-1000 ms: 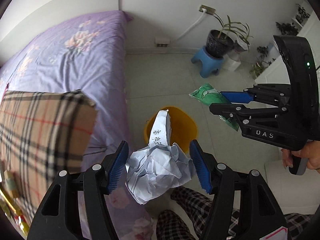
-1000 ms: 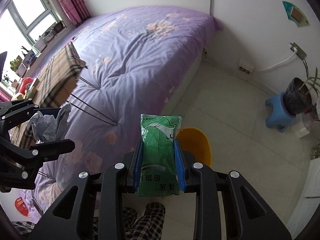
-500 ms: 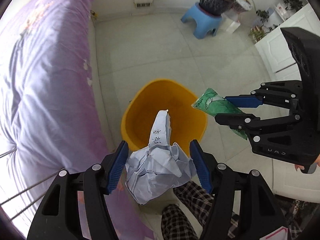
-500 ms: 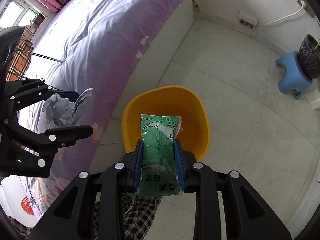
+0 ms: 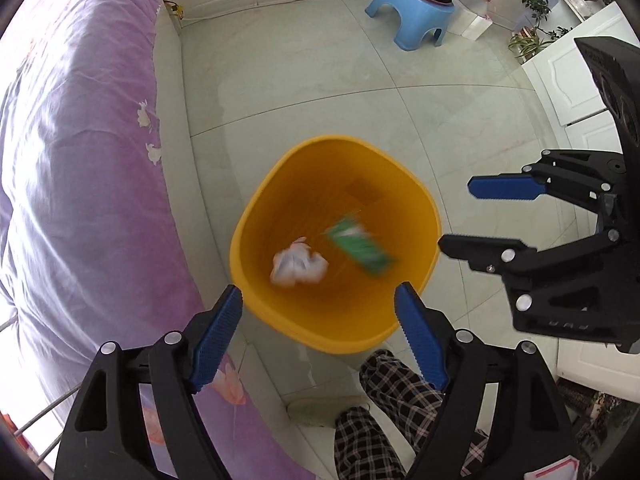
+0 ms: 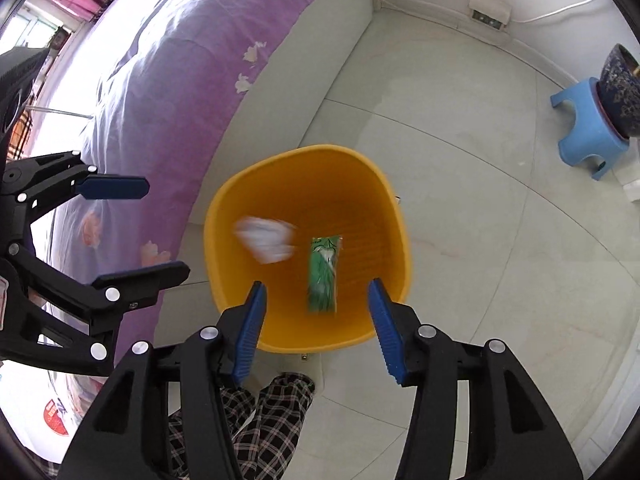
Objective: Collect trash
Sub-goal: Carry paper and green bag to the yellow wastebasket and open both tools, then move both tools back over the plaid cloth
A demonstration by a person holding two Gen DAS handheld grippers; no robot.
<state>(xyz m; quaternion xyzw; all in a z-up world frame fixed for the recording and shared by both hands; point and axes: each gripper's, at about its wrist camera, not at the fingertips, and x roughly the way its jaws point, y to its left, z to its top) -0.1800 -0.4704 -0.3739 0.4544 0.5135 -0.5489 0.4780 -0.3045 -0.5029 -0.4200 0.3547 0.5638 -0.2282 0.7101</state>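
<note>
A yellow bin (image 5: 256, 216) (image 6: 394, 216) stands on the tiled floor beside the bed. Inside it, blurred by motion, are a crumpled white paper ball (image 5: 298, 266) (image 6: 266, 242) and a green wrapper (image 5: 362, 250) (image 6: 324, 276), both free of the grippers. My left gripper (image 5: 318, 300) (image 6: 124, 228) hangs above the bin's near rim, its jaws opening with nothing between them. My right gripper (image 6: 316, 296) (image 5: 466, 220) is over the bin's other side, its jaws also opening and holding nothing.
A purple flowered bed (image 5: 80, 160) runs along the left. A blue stool (image 5: 408, 12) carrying a dark plant pot stands at the far wall, near white cabinet doors (image 5: 568, 80). A person's checked trouser legs (image 5: 384, 420) and a slipper lie just below the bin.
Both grippers dropped down over the bin and opened. The paper ball left the left gripper and the green wrapper left the right; both now lie blurred inside the bin.
</note>
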